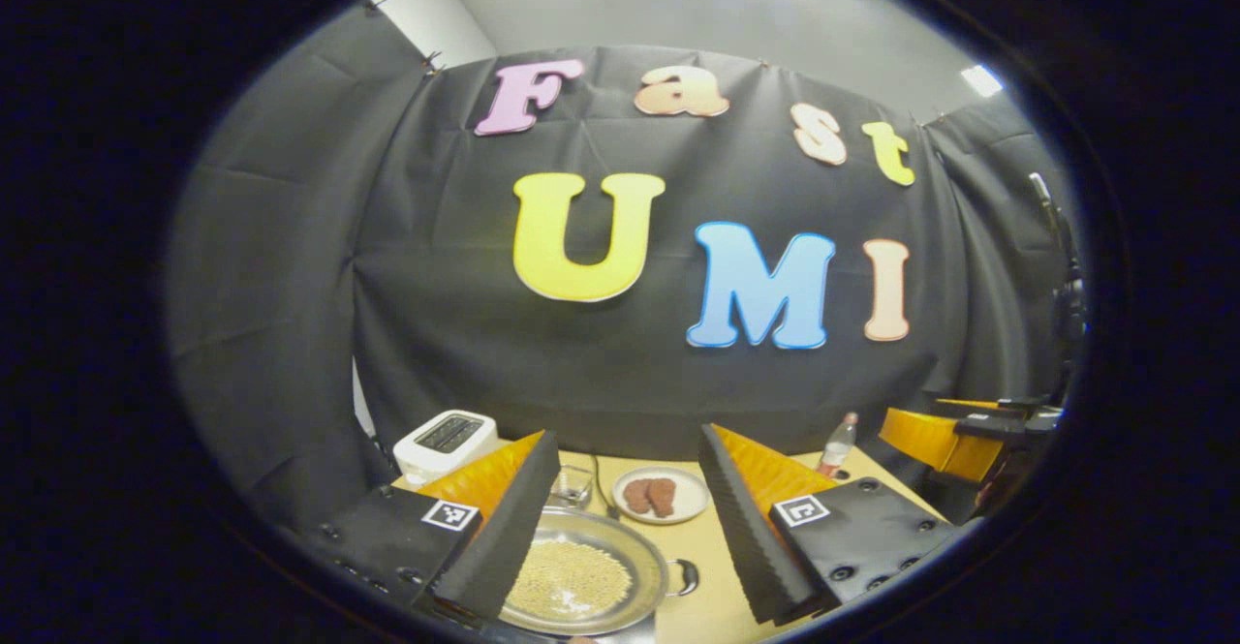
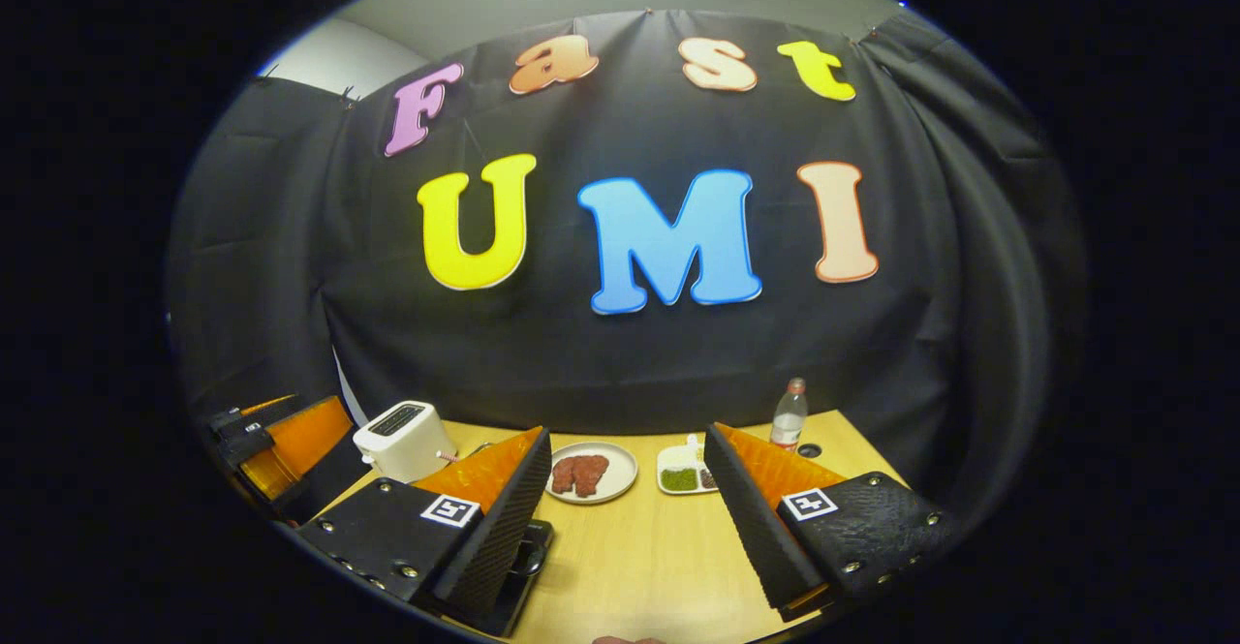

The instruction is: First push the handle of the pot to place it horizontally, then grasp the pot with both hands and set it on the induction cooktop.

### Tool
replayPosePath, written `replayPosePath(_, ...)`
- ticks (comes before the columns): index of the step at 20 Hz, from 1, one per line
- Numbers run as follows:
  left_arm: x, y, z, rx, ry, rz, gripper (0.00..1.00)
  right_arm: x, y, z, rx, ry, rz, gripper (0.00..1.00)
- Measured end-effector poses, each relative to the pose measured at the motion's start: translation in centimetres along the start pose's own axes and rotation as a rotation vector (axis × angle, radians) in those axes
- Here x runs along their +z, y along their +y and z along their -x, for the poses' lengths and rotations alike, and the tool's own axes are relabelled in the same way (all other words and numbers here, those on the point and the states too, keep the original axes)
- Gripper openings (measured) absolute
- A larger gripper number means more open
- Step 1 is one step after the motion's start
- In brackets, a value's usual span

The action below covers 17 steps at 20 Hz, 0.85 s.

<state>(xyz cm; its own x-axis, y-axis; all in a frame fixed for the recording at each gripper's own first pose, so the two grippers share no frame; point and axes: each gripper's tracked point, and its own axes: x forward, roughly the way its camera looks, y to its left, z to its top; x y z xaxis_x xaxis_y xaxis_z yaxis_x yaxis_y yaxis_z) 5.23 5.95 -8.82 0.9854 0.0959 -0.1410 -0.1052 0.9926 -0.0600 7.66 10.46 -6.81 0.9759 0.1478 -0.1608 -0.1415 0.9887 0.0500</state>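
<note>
Both fingers of my left gripper (image 1: 630, 528) stand spread wide at the bottom of the left gripper view, nothing between the pads, and neither pad touching anything I can make out. Just past them, at about 6 o'clock, sits the pot (image 1: 581, 581), a shallow steel pan with pale grains covering its bottom. My left-hand finger overlaps its near rim in the picture; whether it touches I cannot tell. Its handle (image 1: 684, 576) is a small loop at the pot's 3 o'clock side, lying over the table (image 1: 707, 605).

Beyond the pot, toward 12 o'clock, I see a plate (image 1: 664, 495) with two brown pieces on it, and a small glass (image 1: 572, 485) just left of that. A toaster (image 1: 446, 444) stands at 10 o'clock by the cloth wall, and a bottle (image 1: 839, 444) at 2 o'clock. The other gripper shows at the 3 o'clock edge, orange and black, well apart from the pot.

In the right gripper view my right gripper (image 2: 628, 518) is likewise spread open and empty, hovering over bare table (image 2: 639, 567). A black cooktop (image 2: 528, 557) peeks out behind its left-hand finger at 7 o'clock. Ahead at 12 o'clock are the plate (image 2: 584, 473), a small tray (image 2: 686, 475) of green stuff beside it, and the bottle (image 2: 789, 416) at 1 o'clock. The toaster (image 2: 402, 439) is at 10 o'clock, with the left gripper beyond it at the 9 o'clock edge.
</note>
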Motion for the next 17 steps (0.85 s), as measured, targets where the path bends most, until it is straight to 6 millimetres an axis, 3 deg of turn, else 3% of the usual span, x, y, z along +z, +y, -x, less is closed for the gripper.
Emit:
replayPosePath(4,1.7,-5.5,1.7,-0.017,-0.024,-0.017,0.97,3.8,-4.3,2.6,-0.018,-0.093,0.017,0.98)
replayPosePath(7,3.8,-7.4,2.6,0.007,-0.065,-0.017,0.99,4.9,-6.2,4.0,-0.006,-0.111,0.014,0.98)
replayPosePath(9,5.7,-8.9,3.9,0.019,-0.088,-0.018,0.95,5.1,-7.0,4.4,-0.003,-0.099,-0.007,0.98)
replayPosePath(10,5.9,-9.4,4.5,0.013,-0.089,-0.02,0.91,5.1,-7.4,4.7,-0.005,-0.091,-0.013,0.98)
replayPosePath(11,6.3,-9.6,4.8,0.007,-0.094,-0.022,0.99,5.3,-7.6,5.0,-0.01,-0.097,-0.015,0.98)
replayPosePath(12,6.5,-9.7,5.1,-0.003,-0.098,-0.025,0.99,5.5,-7.8,5.2,-0.022,-0.102,-0.015,0.98)
replayPosePath(15,7.3,-9.7,5.4,-0.043,-0.104,-0.007,0.92,6.2,-7.0,5.9,-0.053,-0.113,-0.016,0.98)
replayPosePath(16,7.5,-9.7,5.5,-0.056,-0.102,0.006,0.99,6.2,-6.4,6.3,-0.051,-0.109,-0.019,0.98)
replayPosePath(17,8.2,-9.3,5.5,-0.066,-0.118,0.016,0.99,6.3,-6.0,6.6,-0.052,-0.112,-0.019,0.98)
